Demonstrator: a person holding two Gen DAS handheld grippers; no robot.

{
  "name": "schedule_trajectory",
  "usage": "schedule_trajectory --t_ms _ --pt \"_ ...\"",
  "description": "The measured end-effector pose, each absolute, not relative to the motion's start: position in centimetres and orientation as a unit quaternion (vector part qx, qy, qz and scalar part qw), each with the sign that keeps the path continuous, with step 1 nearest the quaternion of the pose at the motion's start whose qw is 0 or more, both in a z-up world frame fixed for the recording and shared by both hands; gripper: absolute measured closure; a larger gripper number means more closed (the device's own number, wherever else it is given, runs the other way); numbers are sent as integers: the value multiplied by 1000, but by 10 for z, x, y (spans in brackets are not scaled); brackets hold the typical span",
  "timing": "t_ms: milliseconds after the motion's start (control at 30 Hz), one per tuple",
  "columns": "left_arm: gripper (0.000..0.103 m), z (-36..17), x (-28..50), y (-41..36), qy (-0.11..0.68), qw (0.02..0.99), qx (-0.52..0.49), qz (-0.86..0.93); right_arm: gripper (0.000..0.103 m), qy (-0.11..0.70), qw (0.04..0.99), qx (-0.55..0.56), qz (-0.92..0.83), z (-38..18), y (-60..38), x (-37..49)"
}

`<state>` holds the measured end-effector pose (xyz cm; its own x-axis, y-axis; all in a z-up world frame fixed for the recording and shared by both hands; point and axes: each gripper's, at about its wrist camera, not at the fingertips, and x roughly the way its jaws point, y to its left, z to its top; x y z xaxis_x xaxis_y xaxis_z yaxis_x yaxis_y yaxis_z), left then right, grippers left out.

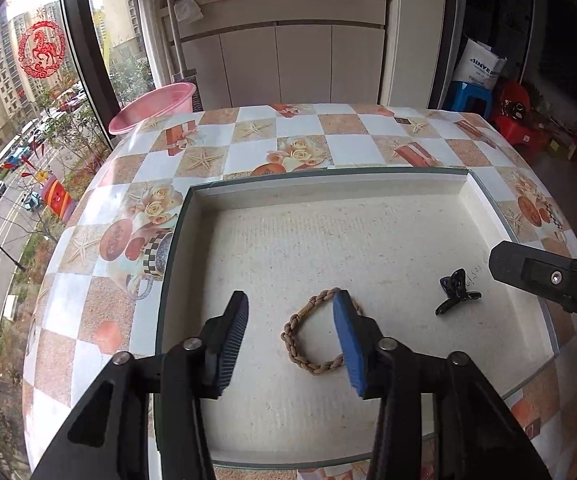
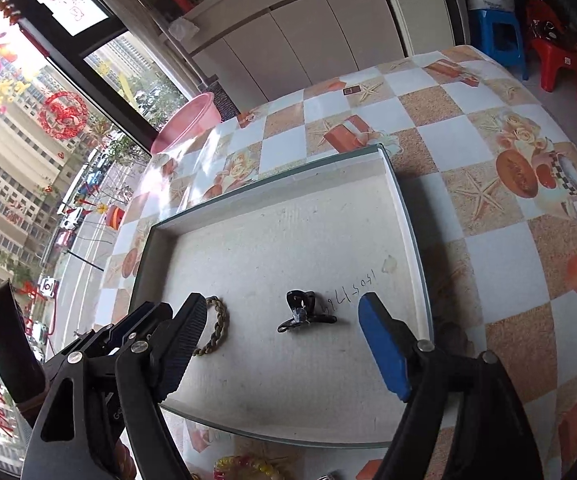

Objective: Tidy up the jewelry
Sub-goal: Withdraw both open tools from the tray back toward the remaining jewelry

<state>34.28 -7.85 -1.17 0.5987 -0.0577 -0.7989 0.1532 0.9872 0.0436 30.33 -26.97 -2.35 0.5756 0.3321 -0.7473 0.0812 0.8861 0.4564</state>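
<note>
tray (image 1: 484,208): one shallow white box, grainy floor, low rim, on the chequered glossy bench (image 1: 248,152) | bracelet (image 1: 308,340): one braided tan cord ring, flat near tray's front | hair claw (image 1: 454,294): one, glossy black, right of bracelet, apart | left gripper (image 1: 294,344): jaws apart, empty, above bracelet | right gripper (image 2: 284,344): jaws apart, empty, above claw | tray's far half bare

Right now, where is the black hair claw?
The black hair claw lies on the floor of the white tray, right of the braided bracelet and beside the handwritten numbers.

Pink basin (image 1: 153,107); blue stool (image 2: 498,34); red chair (image 2: 556,54)
</note>
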Motion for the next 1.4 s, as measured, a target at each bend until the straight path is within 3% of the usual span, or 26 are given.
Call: schedule_trajectory --t_ms 400,467,867,1400 --pt "0 24 298 -69 394 915 52 -73 14 449 858 240 71 -11 -279 269" --pt "0 29 285 -66 389 916 53 -77 1 446 859 238 76 -6 -278 259" --pt "0 49 202 -35 364 926 41 -90 0 387 892 213 92 36 -264 186" --pt "0 20 130 8 377 923 40 -71 0 421 889 162 78 26 -248 110"
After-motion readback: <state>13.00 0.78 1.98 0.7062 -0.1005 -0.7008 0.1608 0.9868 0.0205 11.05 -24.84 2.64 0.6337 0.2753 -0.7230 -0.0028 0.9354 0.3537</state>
